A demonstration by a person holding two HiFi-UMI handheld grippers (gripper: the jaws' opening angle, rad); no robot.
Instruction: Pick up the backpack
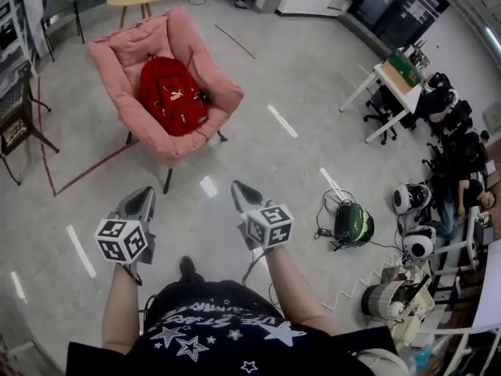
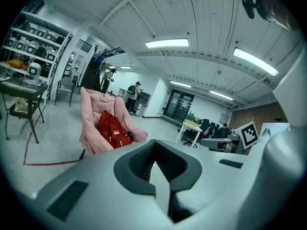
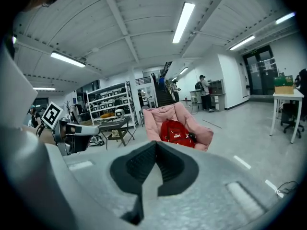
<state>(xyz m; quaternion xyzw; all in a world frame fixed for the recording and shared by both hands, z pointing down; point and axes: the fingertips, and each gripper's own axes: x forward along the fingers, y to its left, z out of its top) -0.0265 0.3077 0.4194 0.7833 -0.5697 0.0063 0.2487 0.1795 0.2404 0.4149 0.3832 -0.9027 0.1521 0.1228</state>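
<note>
Big workshop w/ pale glossy floor point(image 1: 297, 155). In the upper left of the head view a pink chair point(image 1: 117, 69) cradles the red backpack point(image 1: 172, 94), which leans on the cushion, looks zipped, contents unseen. Left gripper point(image 1: 139, 200) & right gripper point(image 1: 244, 193), lower centre, are both fully closed on nothing and well apart from it, so close in, open the jaws first, then aim for a strap, not the body.

Red backpack point(image 1: 172, 94) at eleven o'clock, in pink chair point(image 1: 124, 49). Black shirt point(image 1: 211, 337), white stars, at six.
</note>
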